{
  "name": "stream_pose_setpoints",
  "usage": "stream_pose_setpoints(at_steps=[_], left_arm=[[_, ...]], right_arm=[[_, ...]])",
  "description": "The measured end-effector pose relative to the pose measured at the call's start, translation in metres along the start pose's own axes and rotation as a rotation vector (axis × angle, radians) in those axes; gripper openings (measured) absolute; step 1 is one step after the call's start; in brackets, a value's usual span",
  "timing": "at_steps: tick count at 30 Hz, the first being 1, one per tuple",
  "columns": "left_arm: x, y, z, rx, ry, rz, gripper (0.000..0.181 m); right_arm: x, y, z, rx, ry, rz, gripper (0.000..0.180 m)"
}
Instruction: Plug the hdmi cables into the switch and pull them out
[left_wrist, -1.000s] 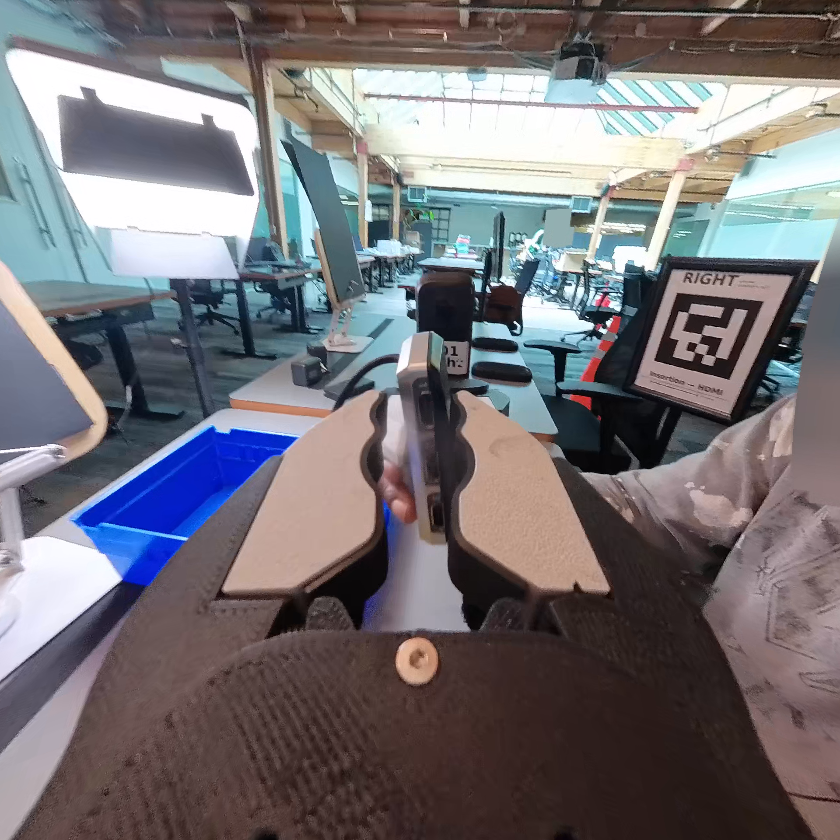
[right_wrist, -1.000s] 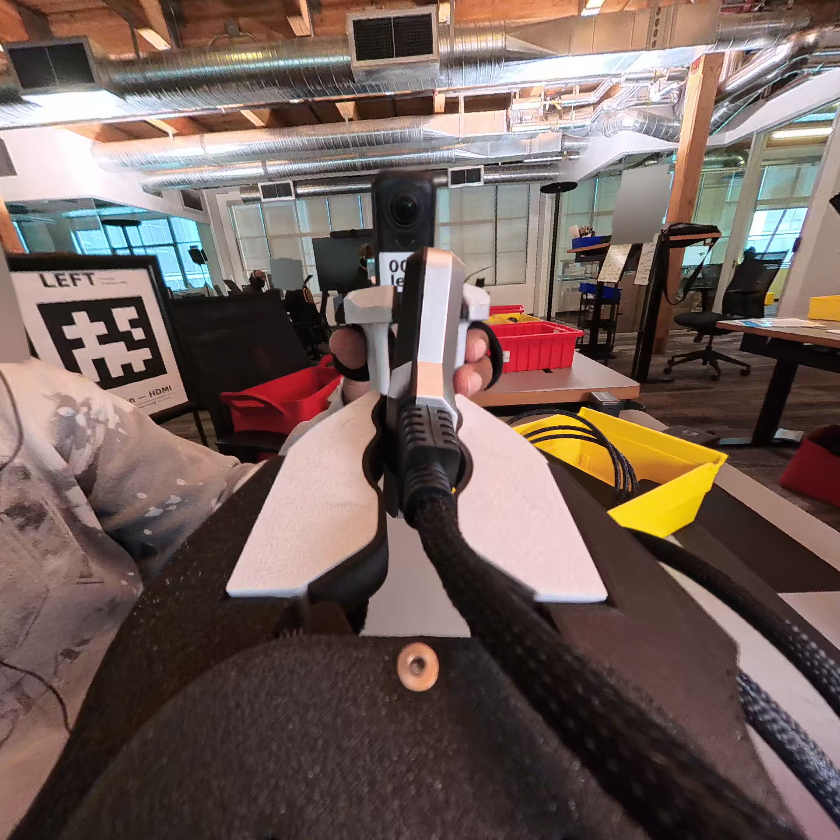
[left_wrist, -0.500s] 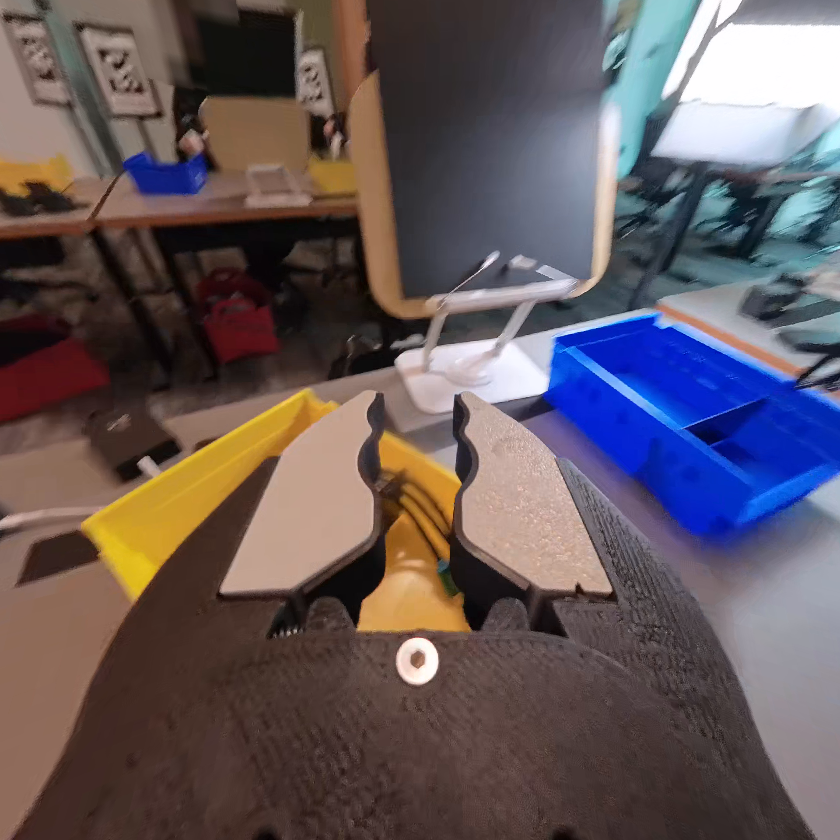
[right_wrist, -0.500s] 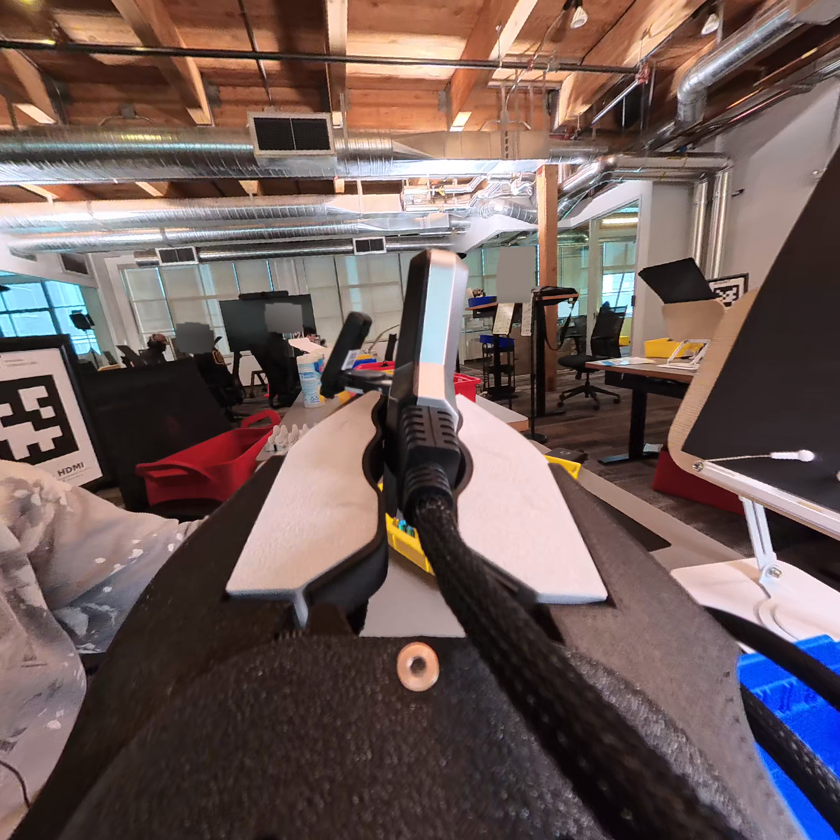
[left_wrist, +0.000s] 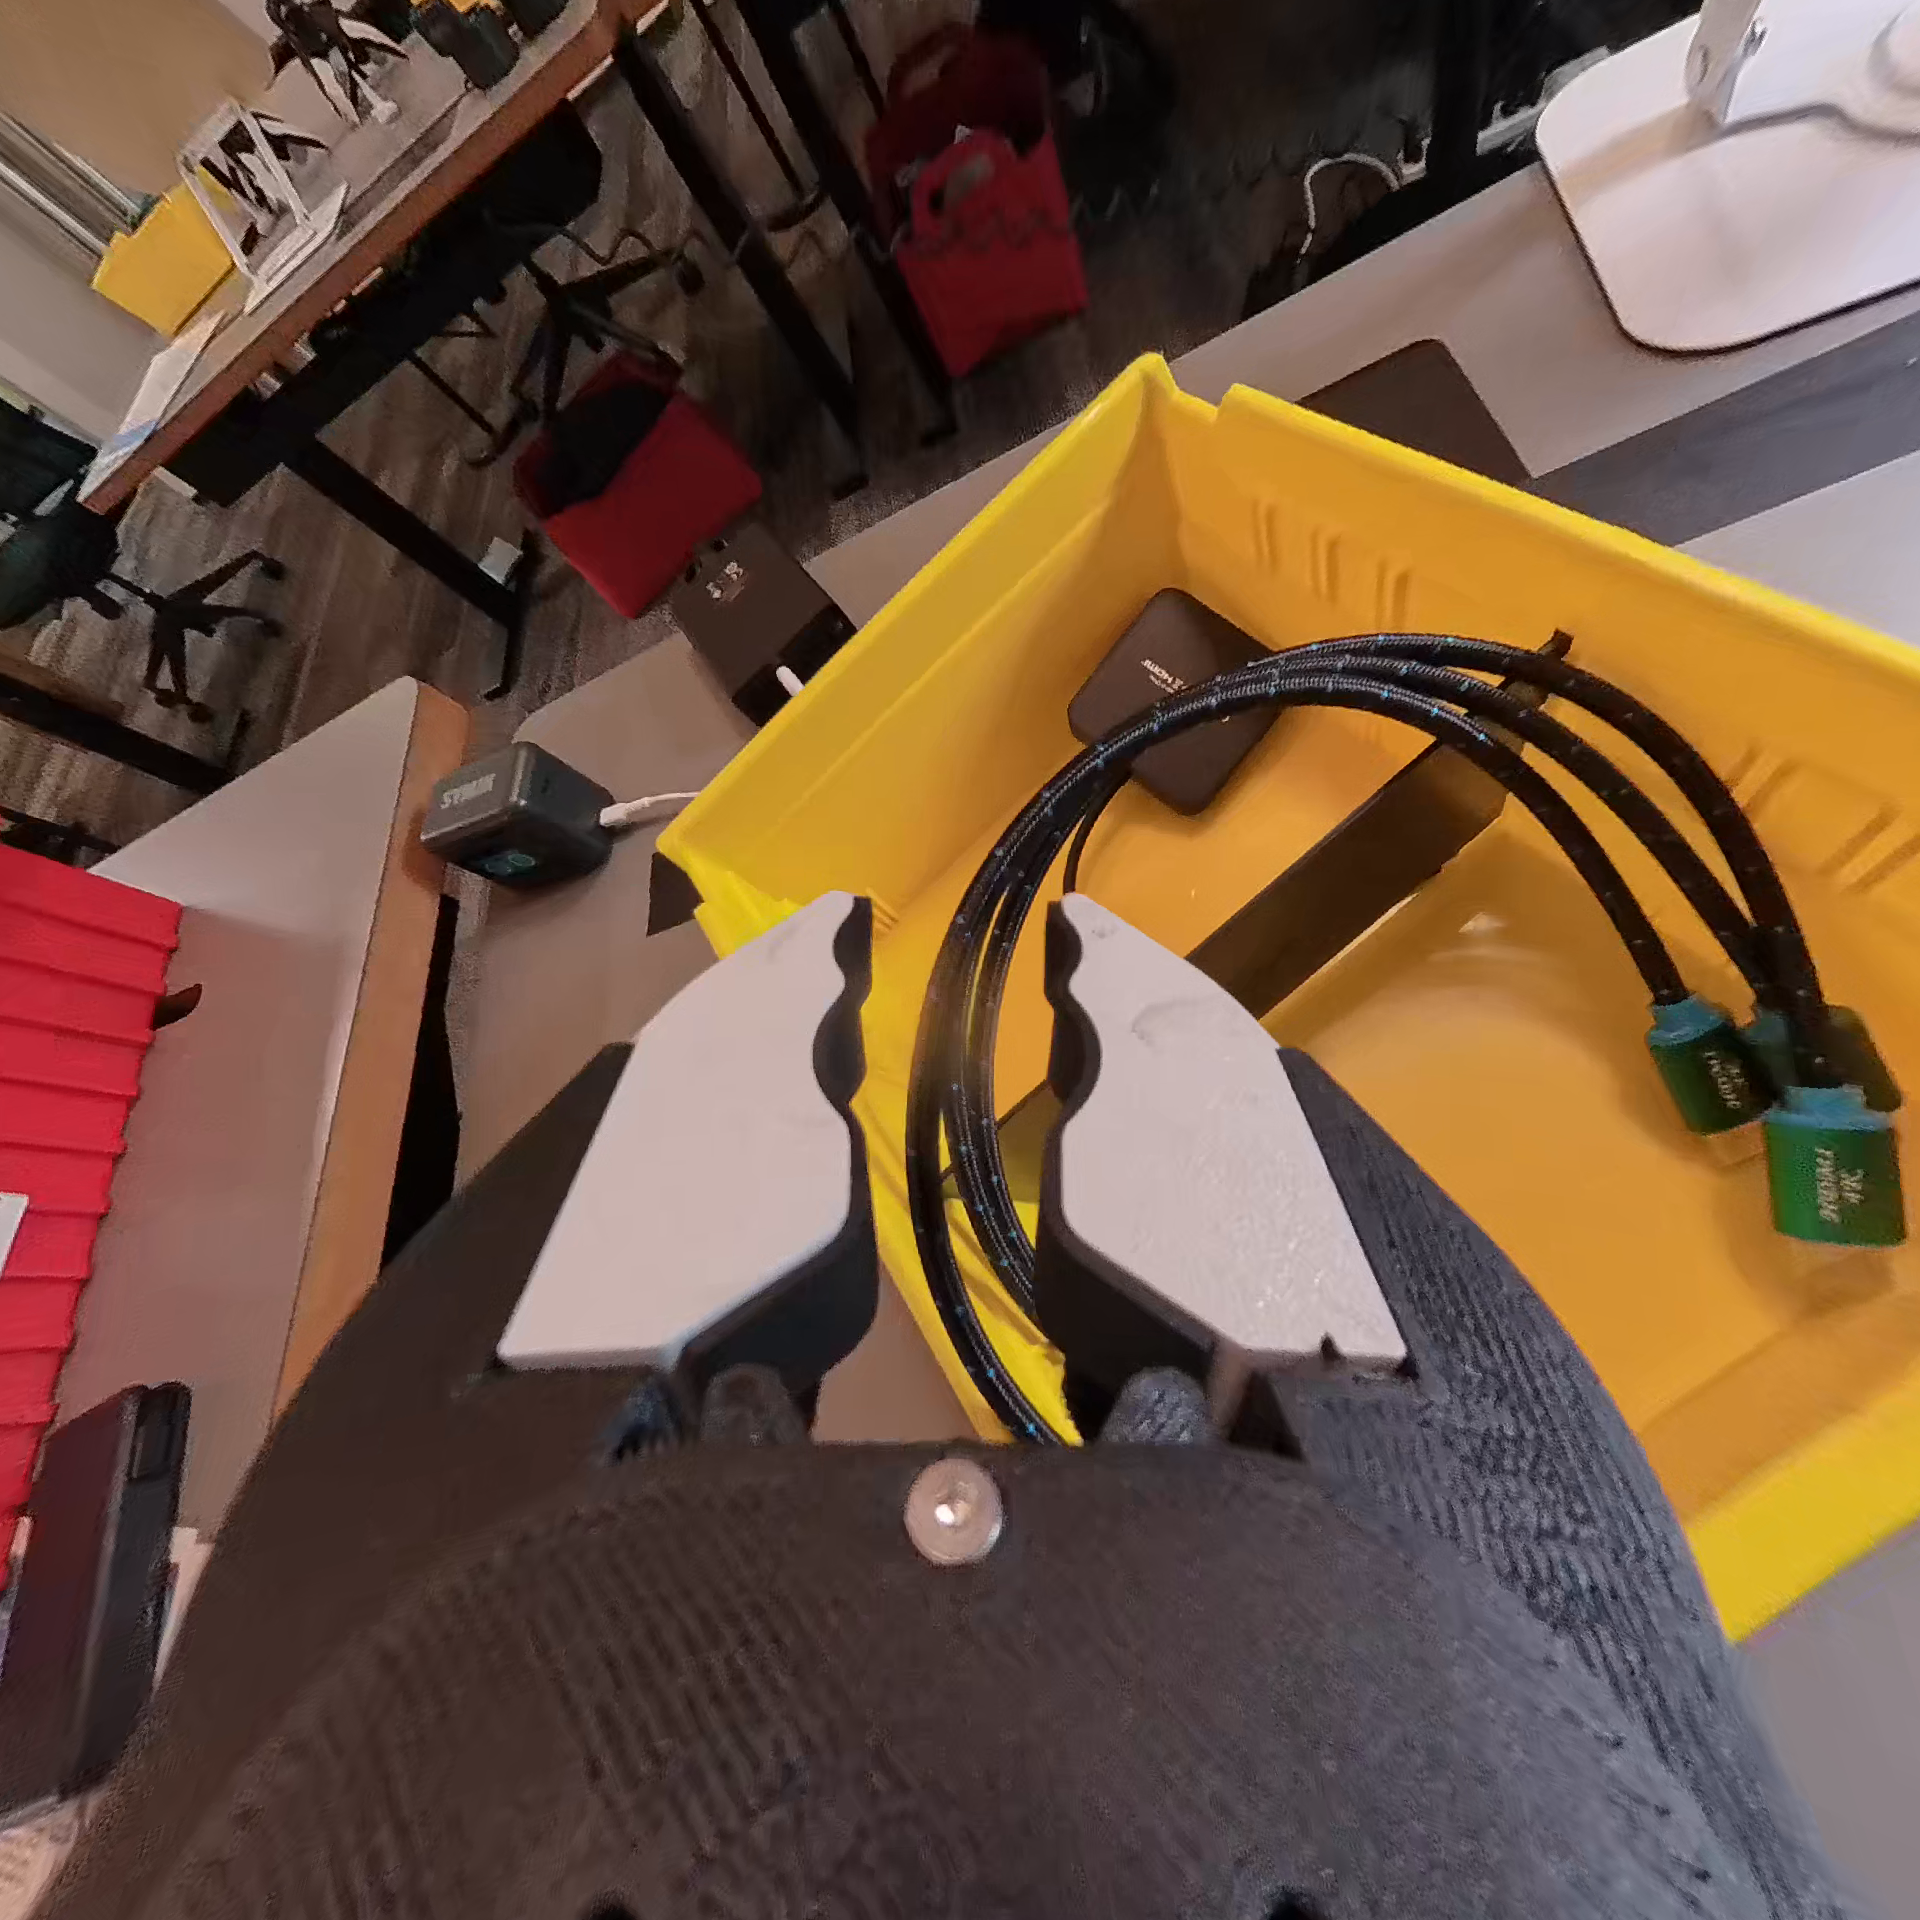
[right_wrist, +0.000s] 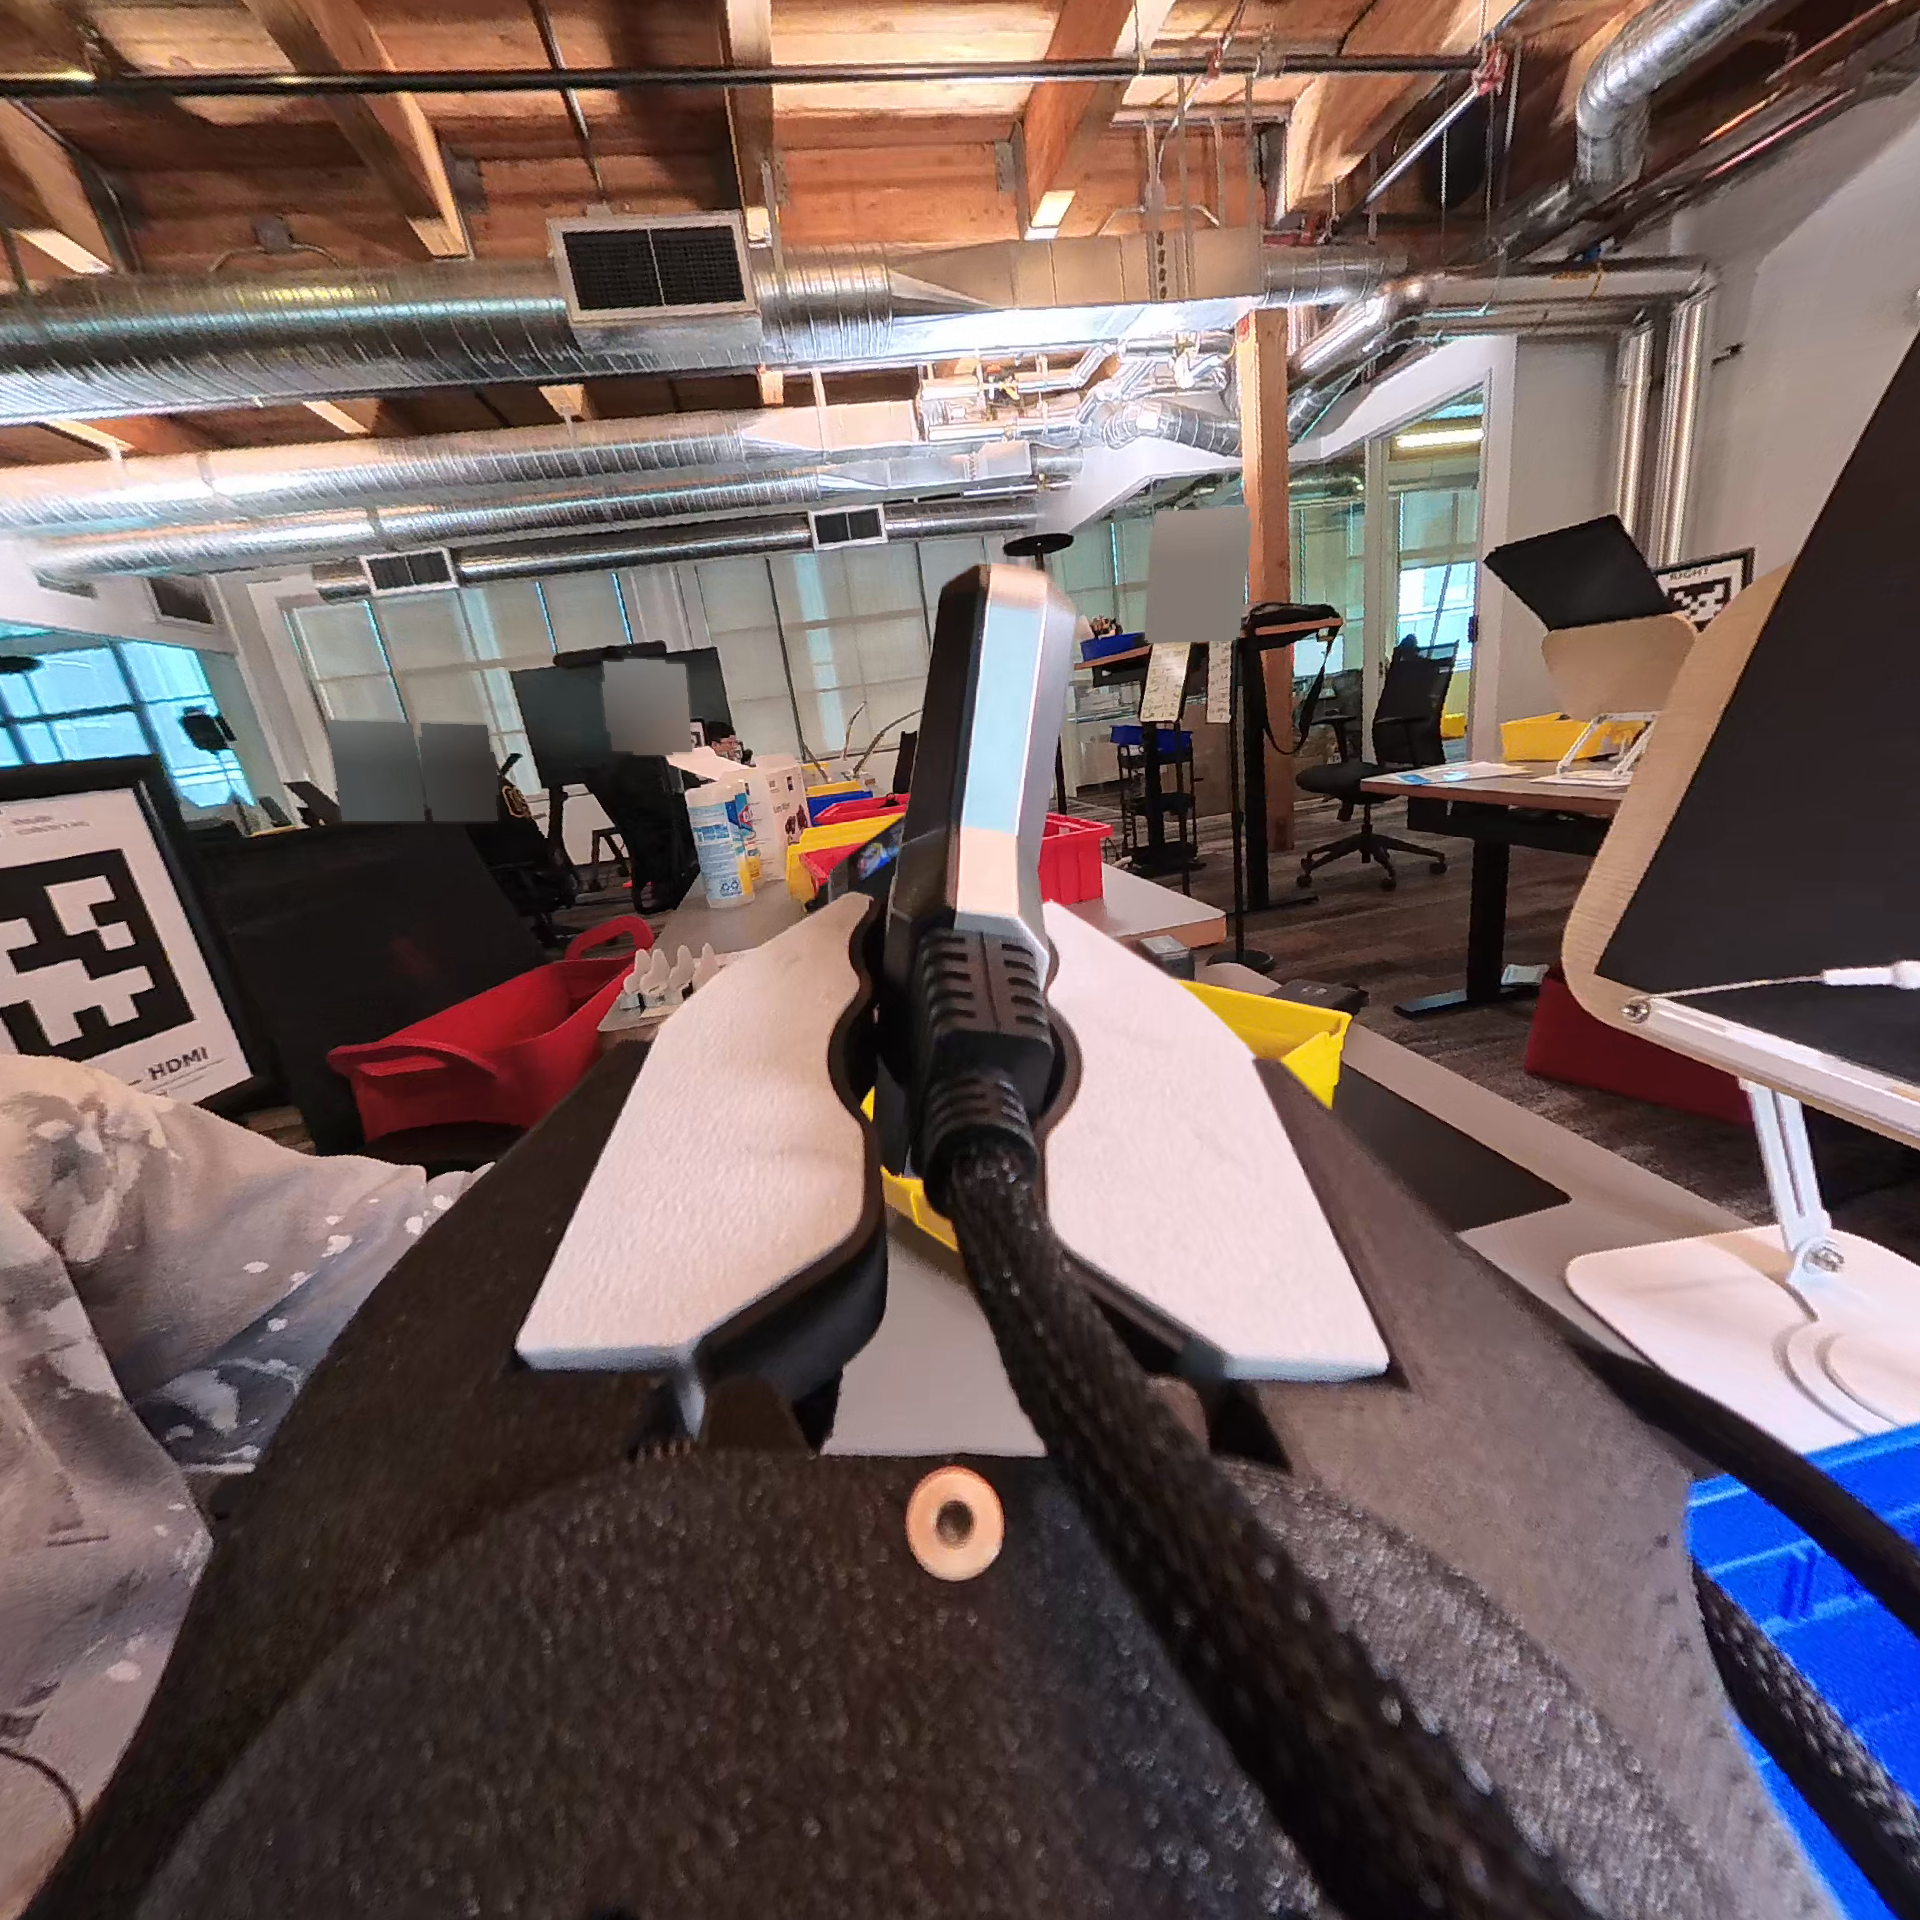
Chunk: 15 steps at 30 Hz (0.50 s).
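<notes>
A: Nearest in the left wrist view, the left gripper (left_wrist: 956, 925), black with pale grey textured finger faces, hangs over the near corner of the yellow plastic bin (left_wrist: 940, 644). Its jaws stand apart and hold nothing. What lies under the gap?

B: The coiled black braided HDMI cables with blue flecks (left_wrist: 961, 1049) loop through the bin below the gap, not gripped. Their green metal plugs (left_wrist: 1834, 1179) rest on the bin floor to the right, and a small flat black box (left_wrist: 1174, 707) lies at the far corner, partly under the cables.

A: And past the bin?

B: A dark power adapter with a white lead (left_wrist: 514, 810) sits on the grey table just outside the bin's left wall; red fabric bags (left_wrist: 982, 229) stand on the floor well beyond.

A: The right side?

B: The right gripper (right_wrist: 956, 935) is clamped narrowly on the ribbed black plug of a thick black braided cable (right_wrist: 1132, 1423), which trails back over the gripper body. The plug is seated in the silver and black HDMI switch (right_wrist: 987, 748), which stands up above the fingertips, held in the air. A red tub (right_wrist: 478, 1049) and a framed black-and-white marker sign (right_wrist: 94, 935) stand farther off to the left.
</notes>
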<state>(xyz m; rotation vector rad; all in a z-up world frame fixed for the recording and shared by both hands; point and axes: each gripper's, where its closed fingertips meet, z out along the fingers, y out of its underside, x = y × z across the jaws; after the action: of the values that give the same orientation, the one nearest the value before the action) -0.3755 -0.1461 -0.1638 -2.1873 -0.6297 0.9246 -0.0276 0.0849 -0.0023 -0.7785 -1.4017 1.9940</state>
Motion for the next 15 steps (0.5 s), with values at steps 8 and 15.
stream_pose_setpoints(at_steps=[8,15], left_arm=[[-0.001,0.007,0.002,-0.027,0.012,0.017,0.009],[-0.011,-0.026,-0.056,0.052,-0.019,0.040,0.008]], right_arm=[[-0.001,0.006,0.006,-0.009,-0.018,0.021,0.024],[0.000,0.003,0.004,0.012,-0.020,0.037,0.024]])
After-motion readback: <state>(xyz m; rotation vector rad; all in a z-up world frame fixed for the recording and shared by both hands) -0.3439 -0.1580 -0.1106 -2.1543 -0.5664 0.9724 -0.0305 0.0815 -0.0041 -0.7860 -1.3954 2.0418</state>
